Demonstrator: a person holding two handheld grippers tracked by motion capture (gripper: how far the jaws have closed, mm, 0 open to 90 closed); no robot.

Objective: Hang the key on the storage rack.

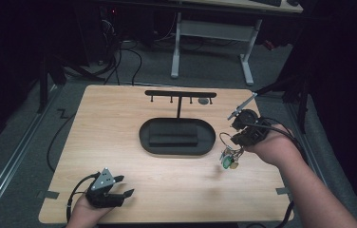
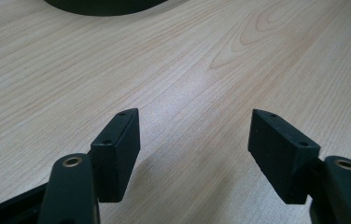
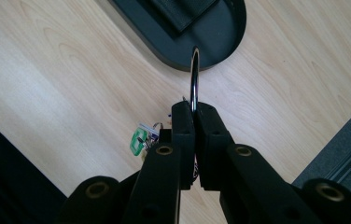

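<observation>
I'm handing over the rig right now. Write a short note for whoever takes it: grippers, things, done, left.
Right gripper: shut on the key ring, keys dangling above the table, right of the tray.
Left gripper: open, holding nothing, low at the near left corner.
Rack: stands behind the tray, its pegs look bare.
Done: keys picked up.
Left: probably hang the ring on a peg.

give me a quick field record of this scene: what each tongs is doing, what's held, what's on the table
right tongs: shut on key ring, raised above the table right of the stand
keys: dangle below the ring, green tag among them
left tongs: open, holding nothing, low at the near left of the table
stand: black oval base, post, crossbar with hooks
hooks: one at the right holds a small grey thing, too small to tell
</observation>
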